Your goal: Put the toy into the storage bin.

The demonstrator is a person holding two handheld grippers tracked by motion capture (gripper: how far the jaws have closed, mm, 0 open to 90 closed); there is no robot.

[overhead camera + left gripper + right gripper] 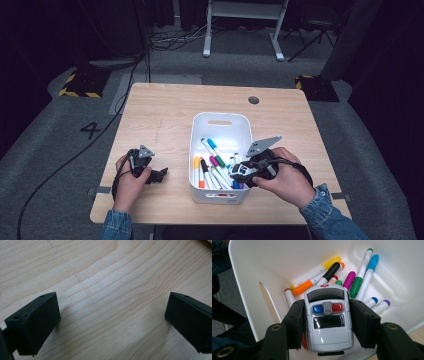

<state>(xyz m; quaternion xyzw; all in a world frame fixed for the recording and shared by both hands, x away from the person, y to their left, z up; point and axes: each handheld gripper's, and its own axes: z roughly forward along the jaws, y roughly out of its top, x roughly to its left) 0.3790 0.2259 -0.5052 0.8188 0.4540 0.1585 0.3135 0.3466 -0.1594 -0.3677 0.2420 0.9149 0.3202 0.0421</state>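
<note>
On the wooden table (160, 115) stands a white bin (220, 122) of markers (362, 277). The right gripper (327, 315) hangs over the bin, clamping a toy ambulance (327, 317) squarely between both pads. The left gripper (110, 317) rests wide apart on bare wood.

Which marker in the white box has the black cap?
The marker with the black cap lies slanted beside the yellow-capped marker and on the orange marker, just beyond the toy ambulance. No other cap in view is black.
</note>
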